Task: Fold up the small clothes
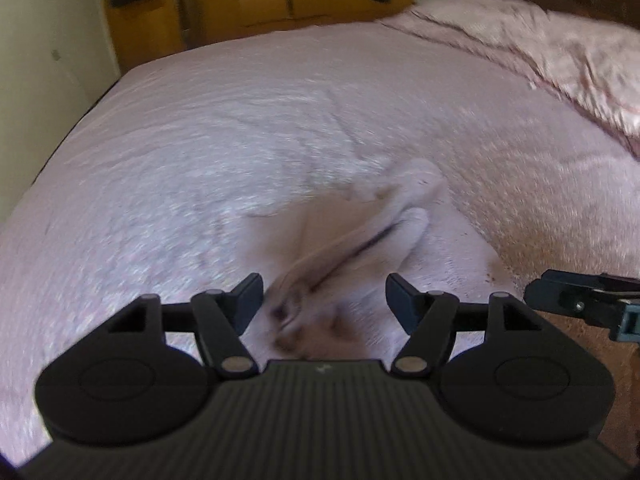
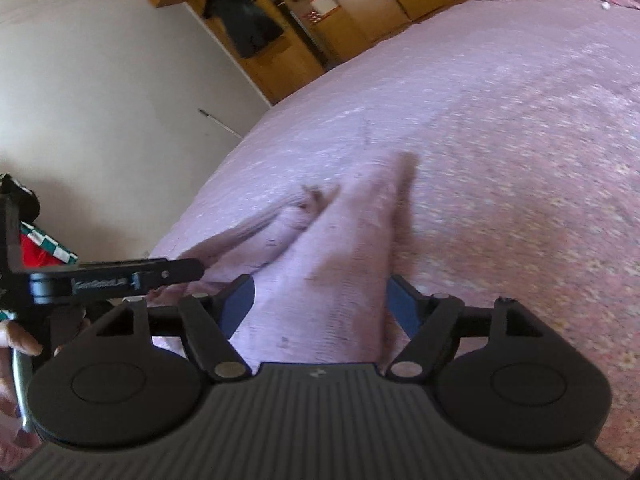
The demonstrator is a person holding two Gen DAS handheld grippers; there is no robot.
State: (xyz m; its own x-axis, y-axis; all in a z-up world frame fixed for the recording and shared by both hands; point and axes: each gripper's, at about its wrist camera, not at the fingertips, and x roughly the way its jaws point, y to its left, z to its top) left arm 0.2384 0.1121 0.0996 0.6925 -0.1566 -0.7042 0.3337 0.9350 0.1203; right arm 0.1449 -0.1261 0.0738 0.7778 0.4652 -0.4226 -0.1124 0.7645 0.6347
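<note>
- Left gripper (image 1: 324, 300): jaws stand apart, released. The blurred cloth shows between them, but neither pad presses on it.
- Right gripper (image 2: 322, 304): jaws likewise parted and gripping nothing. The cloth lies in the gap, clear of both pads.
- Small pale garment (image 1: 360, 236): lies on the bed, directly ahead of both claws. The left wrist view smears it with motion blur; the right wrist view shows it (image 2: 332, 248) as a long, narrow, doubled-over strip running away from the claw, with a darker frayed-looking spot near its far left edge. What kind of garment it is, I cannot tell.
- Step in hand, as judged: a fold looks just laid down and let go, both claws free of the cloth. Probably mid-task, since the piece is narrowed but not yet compact.
- Next move calls for: a fresh pinch on one end or corner of the strip, pads closing on cloth alone and not on the bedspread (image 1: 200, 152) beneath, then carrying that end over the other.
- Spacing: each gripper shows at the edge of the other's view, so they are near one another; a hand (image 2: 16, 344) shows at the left margin.
- Edges: the bed's left edge drops toward a white wall (image 2: 100, 100); rumpled bedding (image 1: 560, 52) lies at the far right. Wide open bedspread beyond the garment gives room.
</note>
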